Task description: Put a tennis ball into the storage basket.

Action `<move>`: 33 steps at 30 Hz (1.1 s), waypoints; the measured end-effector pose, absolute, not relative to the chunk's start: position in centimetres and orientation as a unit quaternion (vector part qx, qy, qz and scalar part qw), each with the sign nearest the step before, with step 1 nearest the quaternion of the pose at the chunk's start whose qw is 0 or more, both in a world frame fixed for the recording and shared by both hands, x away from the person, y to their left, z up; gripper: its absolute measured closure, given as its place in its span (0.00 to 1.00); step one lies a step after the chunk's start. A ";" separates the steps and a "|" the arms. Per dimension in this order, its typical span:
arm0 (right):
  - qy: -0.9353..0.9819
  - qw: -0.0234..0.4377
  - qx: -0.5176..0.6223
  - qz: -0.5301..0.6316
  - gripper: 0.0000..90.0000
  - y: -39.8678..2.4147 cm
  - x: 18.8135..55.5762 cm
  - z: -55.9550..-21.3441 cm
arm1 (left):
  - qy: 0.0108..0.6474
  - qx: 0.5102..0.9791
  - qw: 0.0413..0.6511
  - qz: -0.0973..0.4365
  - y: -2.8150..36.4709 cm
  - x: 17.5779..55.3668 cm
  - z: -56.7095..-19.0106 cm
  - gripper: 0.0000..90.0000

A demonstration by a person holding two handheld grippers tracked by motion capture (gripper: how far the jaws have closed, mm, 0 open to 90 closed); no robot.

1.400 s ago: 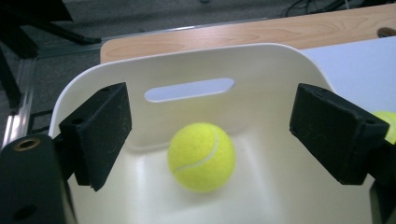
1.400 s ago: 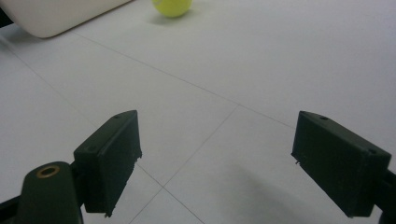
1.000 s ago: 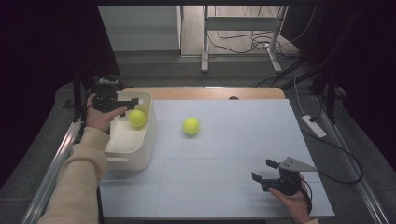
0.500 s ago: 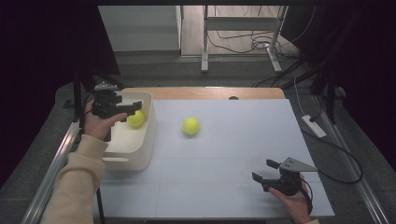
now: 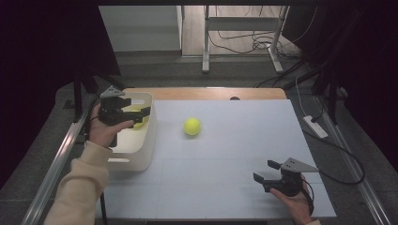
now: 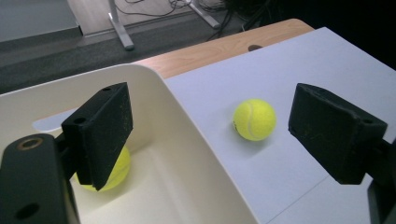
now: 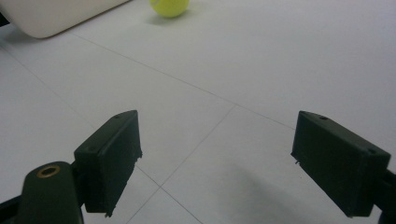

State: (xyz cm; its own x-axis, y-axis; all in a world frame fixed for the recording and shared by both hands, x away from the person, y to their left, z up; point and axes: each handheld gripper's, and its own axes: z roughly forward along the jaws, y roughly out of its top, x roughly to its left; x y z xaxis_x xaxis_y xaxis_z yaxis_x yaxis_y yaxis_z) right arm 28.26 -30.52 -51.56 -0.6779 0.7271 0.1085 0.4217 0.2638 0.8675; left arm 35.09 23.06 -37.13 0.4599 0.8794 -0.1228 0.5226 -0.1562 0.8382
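A yellow tennis ball [image 5: 192, 126] rests on the white table top, right of a white bin [image 5: 136, 154]. A second tennis ball [image 5: 139, 120] lies inside the bin, partly covered by my left gripper [image 5: 142, 116], which hovers open above the bin with nothing between its jaws. In the left gripper view [image 6: 210, 121] the binned ball [image 6: 116, 170] peeks out behind the left jaw, and the table ball [image 6: 254, 119] lies beyond the bin's rim [image 6: 154, 79]. My right gripper [image 5: 265, 171] stands open and empty near the table's front right; its own view [image 7: 217, 140] catches the table ball [image 7: 169, 6] far off.
The white mat [image 5: 234, 154] covers the table, and a strip of wood [image 5: 211, 93] shows along its far edge. A metal rail [image 5: 56, 164] runs along the left side. Cables and a power strip [image 5: 315, 126] lie right of the table.
My left gripper has shifted a little to the right and toward the person over the bin, now covering part of the ball inside. Both balls and the right gripper have stayed put.
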 end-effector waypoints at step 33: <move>0.777 0.154 0.370 0.486 0.17 -30.4 28.5 -51.6 | 0.436 0.752 0.464 0.171 19.8 33.6 -37.5 0.16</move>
